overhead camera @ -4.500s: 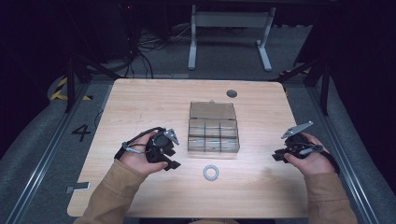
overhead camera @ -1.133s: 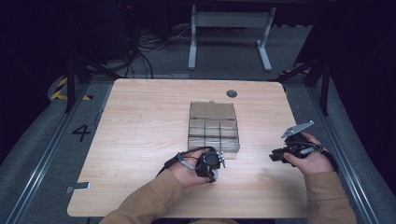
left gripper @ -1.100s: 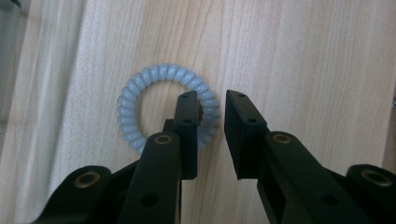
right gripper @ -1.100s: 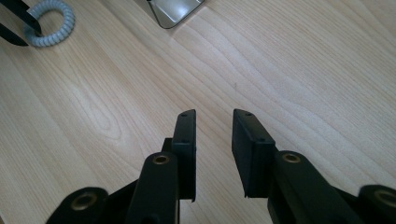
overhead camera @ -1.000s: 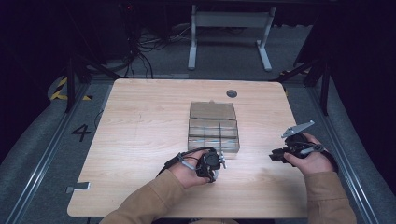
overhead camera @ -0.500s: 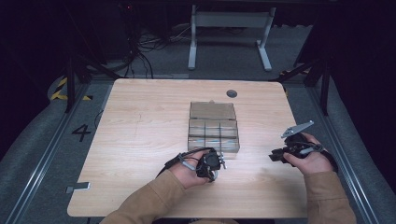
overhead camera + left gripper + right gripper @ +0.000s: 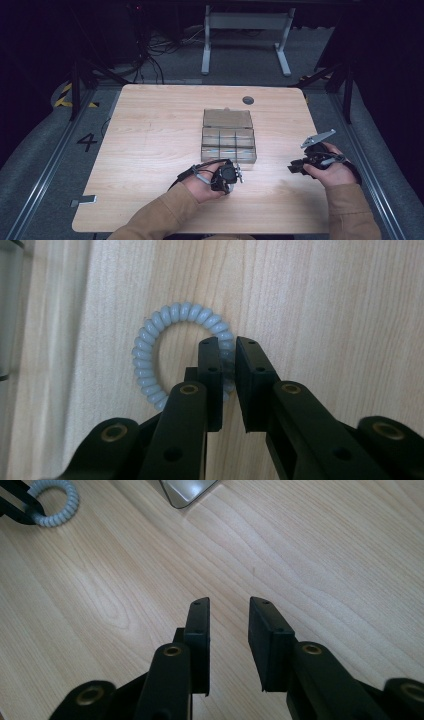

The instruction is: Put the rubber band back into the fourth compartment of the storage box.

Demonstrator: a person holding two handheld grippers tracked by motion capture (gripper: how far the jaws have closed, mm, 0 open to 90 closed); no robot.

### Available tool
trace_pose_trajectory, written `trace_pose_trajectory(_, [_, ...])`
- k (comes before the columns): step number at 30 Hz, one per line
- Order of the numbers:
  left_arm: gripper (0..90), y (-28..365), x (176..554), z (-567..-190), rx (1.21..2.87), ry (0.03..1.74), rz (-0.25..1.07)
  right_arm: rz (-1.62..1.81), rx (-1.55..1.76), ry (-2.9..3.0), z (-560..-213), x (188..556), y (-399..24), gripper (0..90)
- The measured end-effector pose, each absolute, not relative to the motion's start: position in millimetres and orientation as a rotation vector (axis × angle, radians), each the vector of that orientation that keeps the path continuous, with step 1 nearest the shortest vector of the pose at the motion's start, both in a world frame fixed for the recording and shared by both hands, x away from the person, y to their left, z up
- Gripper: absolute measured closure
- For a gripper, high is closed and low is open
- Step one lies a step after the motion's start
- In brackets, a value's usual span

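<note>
— Progress?

— My left claw (image 7: 227, 347) has just clamped onto the pale blue-grey spiral hair tie (image 7: 172, 347), pinching one side of the ring. It lies flat on the light wooden table (image 7: 150, 140), just before the clear plastic compartment box (image 7: 228, 136).

— And the rest?

— Lifting it and, I'd judge, dropping it into a compartment. My right claw (image 7: 227, 610) waits apart, spread and empty.

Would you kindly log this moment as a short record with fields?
Surface: wooden table
Item in hand: pale blue spiral hair tie, lying flat on the table
Left gripper: fingers shut on one side of the hair tie's coil
Right gripper: open, nothing between its fingers, low over bare wood
Nearby: clear compartment box, lid open, beside the left gripper
</note>
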State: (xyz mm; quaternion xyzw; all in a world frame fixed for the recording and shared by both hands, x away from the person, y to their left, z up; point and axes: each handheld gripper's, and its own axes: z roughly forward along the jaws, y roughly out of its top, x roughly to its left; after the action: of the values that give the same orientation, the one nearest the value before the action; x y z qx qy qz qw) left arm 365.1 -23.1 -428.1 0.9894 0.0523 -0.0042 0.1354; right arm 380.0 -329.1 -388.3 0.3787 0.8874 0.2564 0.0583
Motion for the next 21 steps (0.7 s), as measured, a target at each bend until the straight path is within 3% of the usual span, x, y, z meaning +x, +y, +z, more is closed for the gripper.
trace_pose_trajectory(21, [82.4, -4.3, 369.5, -381.8, 2.761, 0.19, -0.036, 0.778, 1.152, 2.694, -390.0, 381.1, -329.9, 71.4])
